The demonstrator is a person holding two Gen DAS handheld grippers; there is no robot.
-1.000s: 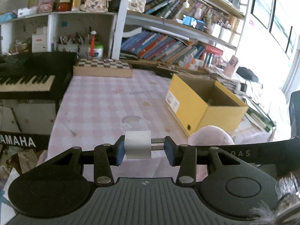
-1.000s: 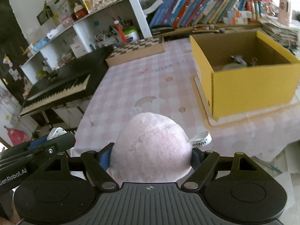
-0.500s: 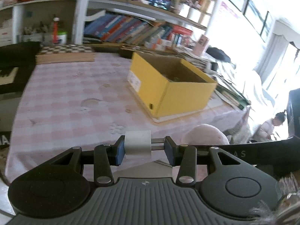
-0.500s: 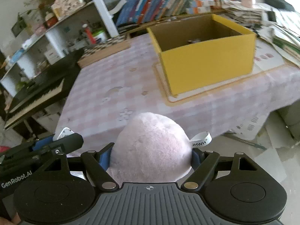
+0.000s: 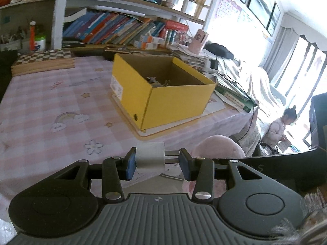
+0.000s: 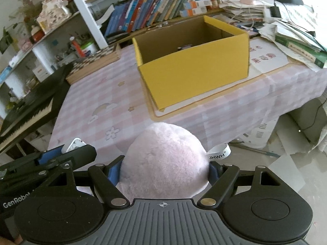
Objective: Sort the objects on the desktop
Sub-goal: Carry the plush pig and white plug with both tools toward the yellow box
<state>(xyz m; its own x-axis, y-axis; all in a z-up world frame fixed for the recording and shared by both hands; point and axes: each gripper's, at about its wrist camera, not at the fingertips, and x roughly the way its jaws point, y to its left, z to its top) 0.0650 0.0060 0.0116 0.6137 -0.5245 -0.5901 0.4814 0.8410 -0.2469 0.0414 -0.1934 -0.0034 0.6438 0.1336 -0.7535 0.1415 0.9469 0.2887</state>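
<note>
Short of the yellow box [image 6: 196,71] on the table [image 5: 51,102], left tool [image 5: 157,161] pinches a white block [image 5: 150,158], right tool [image 6: 164,172] pinches a pink plush ball [image 6: 165,163].

We see a daylit room, bright overall. In the left view the windows [image 5: 294,47] at the right blow out to white glare, washing the sofa [image 5: 251,81] beneath them. The box [image 5: 179,104] throws only a soft, faint shadow on the surface [image 5: 40,102] — the light is diffuse. Both views bend strongly at the edges, shelves [image 6: 87,16] curving, corners going black. Slight blur softens the books [image 5: 114,30] and the box's edges — the tongs' black frames stay sharp up close.
</note>
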